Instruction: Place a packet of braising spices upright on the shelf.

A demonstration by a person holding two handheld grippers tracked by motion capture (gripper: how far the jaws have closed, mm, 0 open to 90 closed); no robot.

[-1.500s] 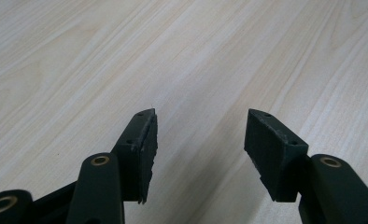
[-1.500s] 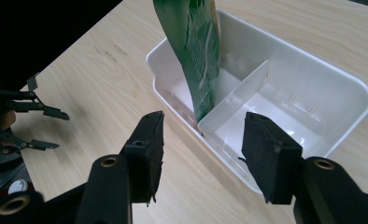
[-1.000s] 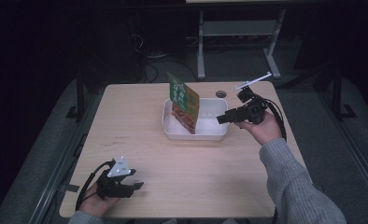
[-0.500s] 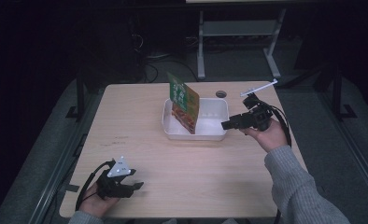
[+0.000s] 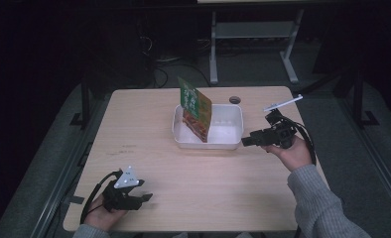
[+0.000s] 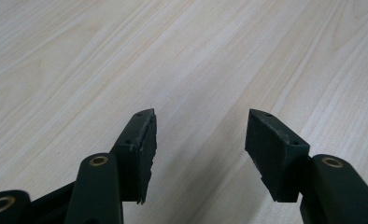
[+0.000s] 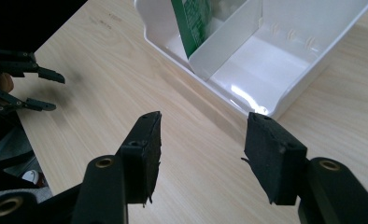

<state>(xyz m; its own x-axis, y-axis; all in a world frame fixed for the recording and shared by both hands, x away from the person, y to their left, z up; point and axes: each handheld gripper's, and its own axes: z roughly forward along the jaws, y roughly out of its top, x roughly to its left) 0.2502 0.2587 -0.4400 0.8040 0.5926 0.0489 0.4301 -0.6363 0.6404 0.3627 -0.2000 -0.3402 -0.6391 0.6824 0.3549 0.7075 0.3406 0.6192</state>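
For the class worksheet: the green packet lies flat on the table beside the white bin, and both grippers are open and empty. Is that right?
Not quite. The green packet stands upright inside the white bin, leaning on its divider, as the high view shows. The rest holds: the left gripper and right gripper are both open and empty.

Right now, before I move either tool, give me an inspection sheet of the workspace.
Surface: light wood table, bare around both tools.
Job's things: white tray with a divider; green and orange packet standing in its left compartment, right compartment empty.
Clutter: nothing seen.
Tools: left tool open, low at the near left; right tool open, empty, beside the tray's right end.
Cables: black cables trail from both tools.
Surroundings: dark floor, metal stand legs beyond.
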